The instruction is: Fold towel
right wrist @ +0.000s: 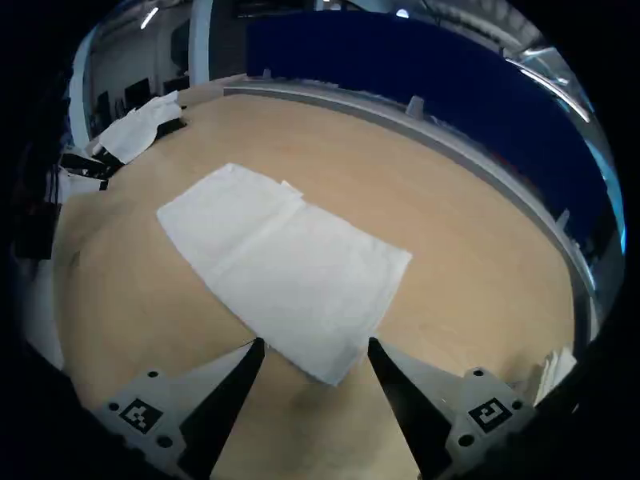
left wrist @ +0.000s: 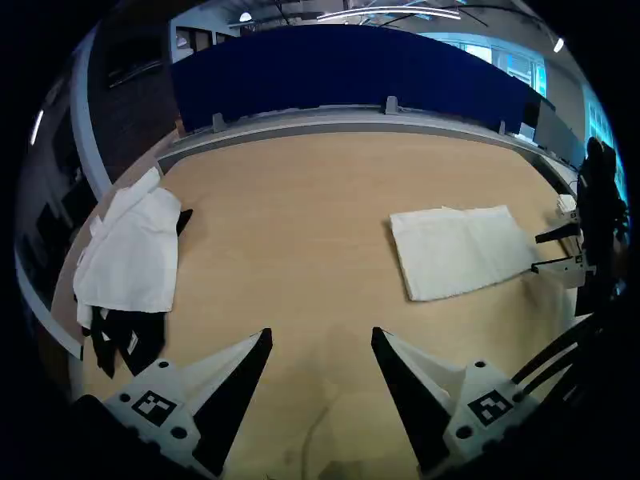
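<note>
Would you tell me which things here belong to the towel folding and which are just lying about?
For the job: white towel, flat on the table; left gripper, open; right gripper, open by the towel's edge.
Lying about: heap of white and black cloths; blue divider behind the table.

Parted left tongs (left wrist: 322, 333) hover over table (left wrist: 320, 200), towel (left wrist: 460, 250) at right.
</note>
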The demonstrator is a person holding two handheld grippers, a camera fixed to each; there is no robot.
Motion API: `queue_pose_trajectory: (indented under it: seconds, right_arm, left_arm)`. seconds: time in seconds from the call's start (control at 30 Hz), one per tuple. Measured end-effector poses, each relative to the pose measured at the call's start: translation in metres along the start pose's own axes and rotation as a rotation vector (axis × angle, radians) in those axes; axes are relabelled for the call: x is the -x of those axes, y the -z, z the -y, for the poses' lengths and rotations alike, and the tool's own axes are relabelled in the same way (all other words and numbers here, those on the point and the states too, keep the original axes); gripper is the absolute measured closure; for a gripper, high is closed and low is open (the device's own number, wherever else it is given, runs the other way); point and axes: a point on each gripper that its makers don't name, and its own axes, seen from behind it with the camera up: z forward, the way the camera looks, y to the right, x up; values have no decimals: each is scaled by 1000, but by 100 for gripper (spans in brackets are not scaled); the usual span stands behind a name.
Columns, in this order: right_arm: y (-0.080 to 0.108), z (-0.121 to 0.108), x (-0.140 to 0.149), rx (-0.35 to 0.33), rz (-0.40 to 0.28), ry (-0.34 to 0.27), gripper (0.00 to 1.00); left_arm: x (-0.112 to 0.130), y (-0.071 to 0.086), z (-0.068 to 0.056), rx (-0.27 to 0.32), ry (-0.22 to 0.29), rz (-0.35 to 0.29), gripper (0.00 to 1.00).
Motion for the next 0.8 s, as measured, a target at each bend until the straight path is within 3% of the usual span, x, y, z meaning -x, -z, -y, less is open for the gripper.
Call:
queue_pose_trajectory:
  seconds: [0.23,0.57,0.8]
  right_arm:
    - [6,-9,19,0,24,-19,4]
    - [3,-9,26,-34,49,-45,41]
    - [1,-6,27,-57,57,-53,73]
  left_arm:
    - [1,2,1,-1,1,0,8]
    - [-1,5,2,0,6,-7,8]
    - [1,5,3,-3,9,-6,8]
